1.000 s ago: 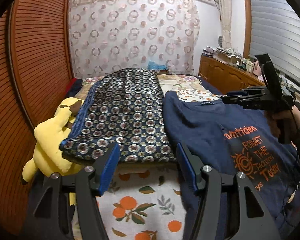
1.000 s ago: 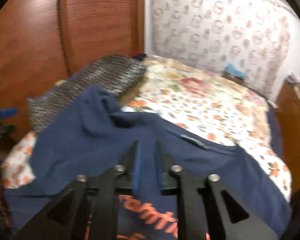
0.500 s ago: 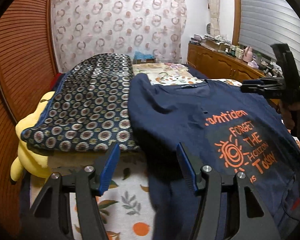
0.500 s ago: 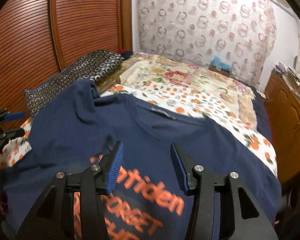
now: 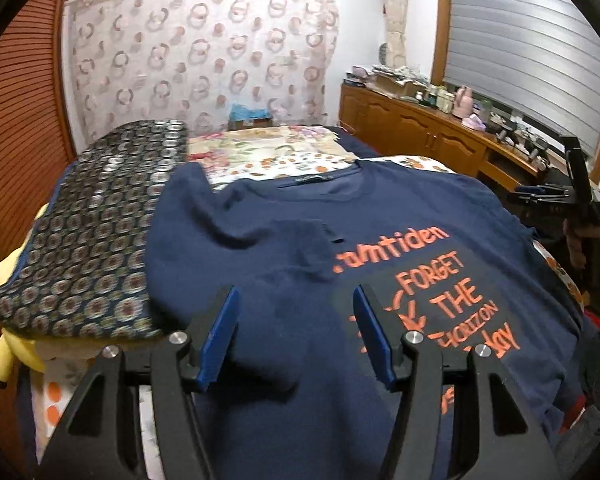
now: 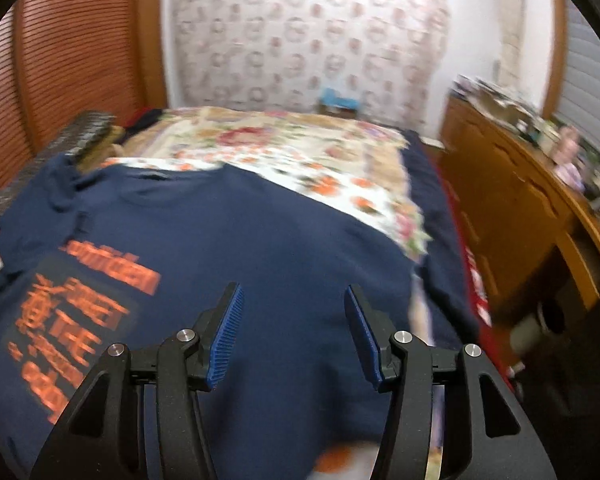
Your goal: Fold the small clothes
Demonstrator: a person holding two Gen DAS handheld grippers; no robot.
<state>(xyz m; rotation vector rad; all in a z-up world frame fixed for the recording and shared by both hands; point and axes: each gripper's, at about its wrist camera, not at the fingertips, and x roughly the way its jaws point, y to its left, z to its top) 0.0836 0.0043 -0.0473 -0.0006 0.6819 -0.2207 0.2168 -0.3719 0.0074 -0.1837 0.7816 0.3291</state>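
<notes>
A navy T-shirt point(image 5: 380, 216) with orange lettering lies face up on the bed, collar toward the far end. It also shows in the right wrist view point(image 6: 260, 240). Its left sleeve is folded inward over the chest. My left gripper point(image 5: 294, 336) is open and empty above the shirt's left side. My right gripper point(image 6: 294, 332) is open and empty above the shirt's right side. The right gripper also shows at the far right of the left wrist view point(image 5: 540, 194).
A patterned dark blanket point(image 5: 88, 236) lies folded left of the shirt, over a yellow plush toy point(image 5: 8, 356). The bed has a floral sheet point(image 6: 300, 152). A wooden cabinet point(image 6: 512, 200) with clutter runs along the right. A slatted wooden wardrobe point(image 6: 72, 48) stands left.
My right gripper went from shut to open and swung right across the shirt. My left gripper moved right, from the blanket's edge to above the shirt. The left sleeve now lies folded inward.
</notes>
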